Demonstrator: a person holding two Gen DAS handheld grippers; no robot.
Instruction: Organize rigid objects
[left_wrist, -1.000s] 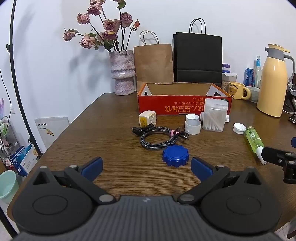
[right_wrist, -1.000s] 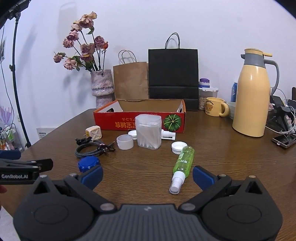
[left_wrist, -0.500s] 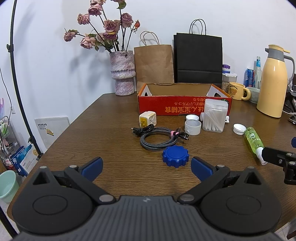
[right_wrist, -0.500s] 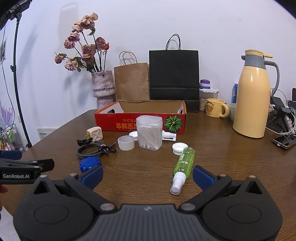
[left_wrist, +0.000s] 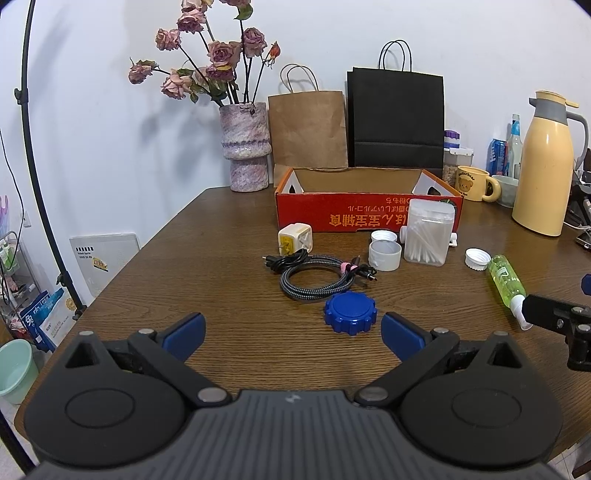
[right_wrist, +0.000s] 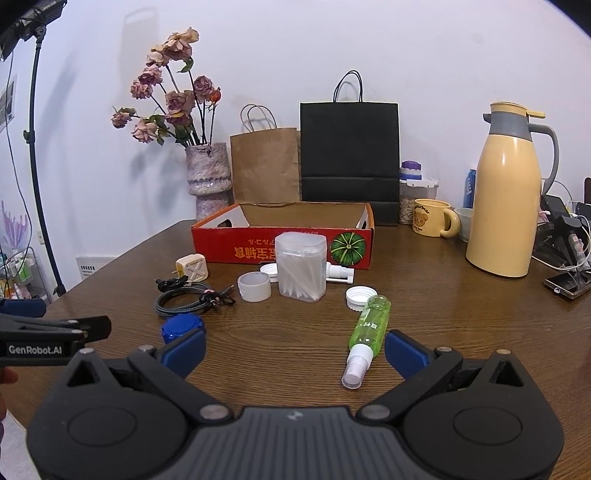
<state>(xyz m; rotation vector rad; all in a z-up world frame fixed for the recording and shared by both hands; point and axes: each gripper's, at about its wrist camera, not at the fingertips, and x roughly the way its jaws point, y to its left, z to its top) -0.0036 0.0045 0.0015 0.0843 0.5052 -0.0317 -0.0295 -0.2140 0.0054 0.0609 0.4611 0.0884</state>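
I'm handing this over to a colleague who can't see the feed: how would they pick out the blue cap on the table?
Start at the red cardboard box at the back of the wooden table. Come toward the camera past the coiled braided cable. Just in front of the coil lies the blue cap, flat, with a scalloped edge; it is the only blue one, as the other caps are white.
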